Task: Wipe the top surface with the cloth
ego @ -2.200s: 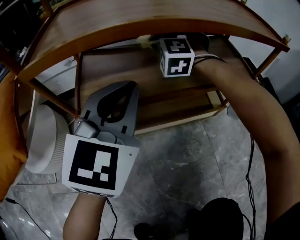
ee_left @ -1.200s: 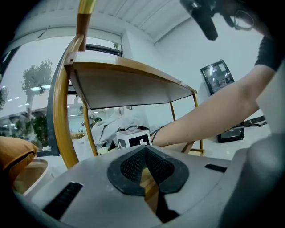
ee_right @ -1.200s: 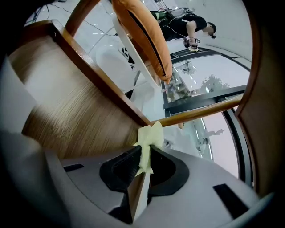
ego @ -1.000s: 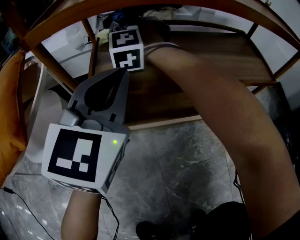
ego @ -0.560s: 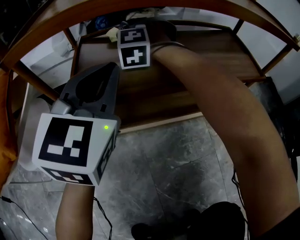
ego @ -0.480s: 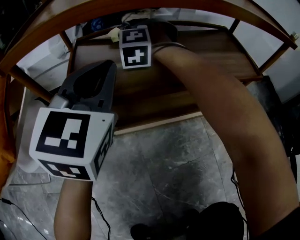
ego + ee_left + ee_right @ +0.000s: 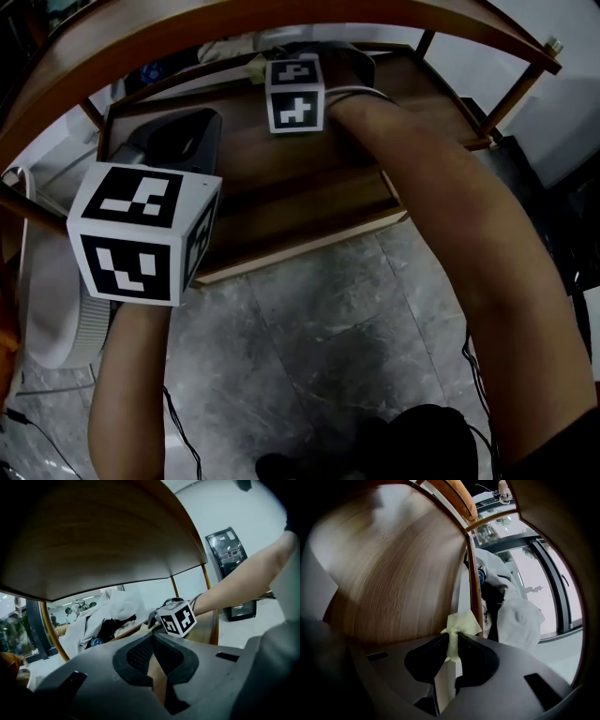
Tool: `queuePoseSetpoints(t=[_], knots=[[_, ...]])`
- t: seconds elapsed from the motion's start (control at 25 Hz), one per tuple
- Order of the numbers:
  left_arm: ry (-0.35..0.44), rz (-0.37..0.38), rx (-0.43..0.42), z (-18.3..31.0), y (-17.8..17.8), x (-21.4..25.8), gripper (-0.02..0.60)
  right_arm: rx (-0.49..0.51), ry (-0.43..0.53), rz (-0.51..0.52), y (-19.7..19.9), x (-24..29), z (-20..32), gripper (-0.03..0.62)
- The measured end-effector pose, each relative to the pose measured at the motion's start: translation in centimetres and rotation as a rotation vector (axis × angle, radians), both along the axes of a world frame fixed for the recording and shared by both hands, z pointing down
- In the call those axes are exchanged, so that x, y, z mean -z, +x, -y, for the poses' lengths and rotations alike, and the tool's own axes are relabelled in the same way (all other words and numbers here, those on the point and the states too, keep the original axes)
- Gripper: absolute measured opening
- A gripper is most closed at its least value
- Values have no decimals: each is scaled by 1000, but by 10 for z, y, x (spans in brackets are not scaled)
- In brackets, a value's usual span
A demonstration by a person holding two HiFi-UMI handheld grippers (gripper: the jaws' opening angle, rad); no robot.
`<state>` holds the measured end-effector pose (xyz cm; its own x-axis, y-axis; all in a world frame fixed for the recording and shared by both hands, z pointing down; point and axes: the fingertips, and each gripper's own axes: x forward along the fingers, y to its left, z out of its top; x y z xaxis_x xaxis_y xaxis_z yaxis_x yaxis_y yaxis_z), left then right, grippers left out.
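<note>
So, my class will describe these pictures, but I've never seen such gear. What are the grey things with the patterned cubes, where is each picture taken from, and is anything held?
There is no robot: a person holds a two-jaw gripper in each hand, and the cubes are part of them. One picture comes from a camera on the person's head, looking down. The other two come from cameras riding on the grippers, looking along their jaws. The right gripper pinches a pale yellow cloth at a wooden shelf beneath a curved top. The left gripper is shut on nothing. White fabric lies beyond the shelf.
</note>
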<state>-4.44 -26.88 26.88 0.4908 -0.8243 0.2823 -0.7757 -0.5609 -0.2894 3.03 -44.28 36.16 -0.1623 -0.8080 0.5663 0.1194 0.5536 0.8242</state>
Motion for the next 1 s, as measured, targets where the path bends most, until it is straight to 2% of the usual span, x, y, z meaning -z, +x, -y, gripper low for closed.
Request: queuePoseSetpoints(t=[0.52, 1.0], knots=[[11, 19, -56, 19, 63, 10, 11, -134, 13, -70, 119, 8, 14, 66], [15, 49, -98, 17, 85, 12, 11, -309, 5, -159, 210, 24, 16, 66]])
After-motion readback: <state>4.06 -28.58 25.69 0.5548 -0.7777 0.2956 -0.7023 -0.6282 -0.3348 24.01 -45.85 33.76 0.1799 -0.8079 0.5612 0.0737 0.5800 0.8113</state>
